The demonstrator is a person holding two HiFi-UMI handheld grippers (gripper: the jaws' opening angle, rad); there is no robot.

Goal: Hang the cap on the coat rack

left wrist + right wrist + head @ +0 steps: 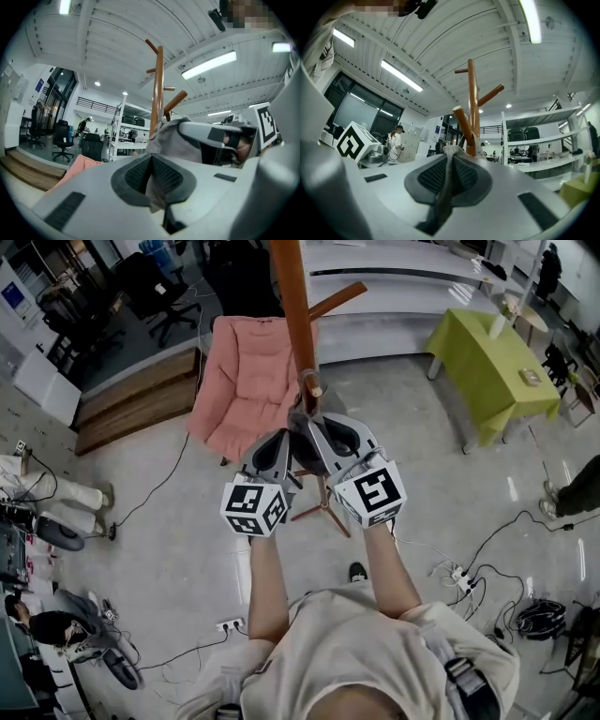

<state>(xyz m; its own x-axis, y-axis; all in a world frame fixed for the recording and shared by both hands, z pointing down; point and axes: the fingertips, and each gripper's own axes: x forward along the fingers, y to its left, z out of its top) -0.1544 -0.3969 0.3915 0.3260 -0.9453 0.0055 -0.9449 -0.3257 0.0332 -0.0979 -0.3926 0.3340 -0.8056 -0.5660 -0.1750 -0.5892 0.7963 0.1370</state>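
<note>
The wooden coat rack (294,315) rises just ahead of me, one short peg (311,382) ending right above my hands. Both grippers are raised side by side against the pole with the grey cap (302,420) stretched between them. My left gripper (281,451) is shut on the cap's fabric (174,138), which bunches up past the jaws towards the rack (158,84). My right gripper (333,444) is shut on a thin edge of the cap (449,171), with a slanted peg (463,123) directly beyond its tips. Most of the cap is hidden behind the grippers in the head view.
A pink padded chair (246,381) stands behind the rack, and wooden steps (131,404) lie at the left. A green-covered table (487,362) is at the right. Cables and a power strip (230,624) trail over the floor. The rack's feet (323,512) spread below my hands.
</note>
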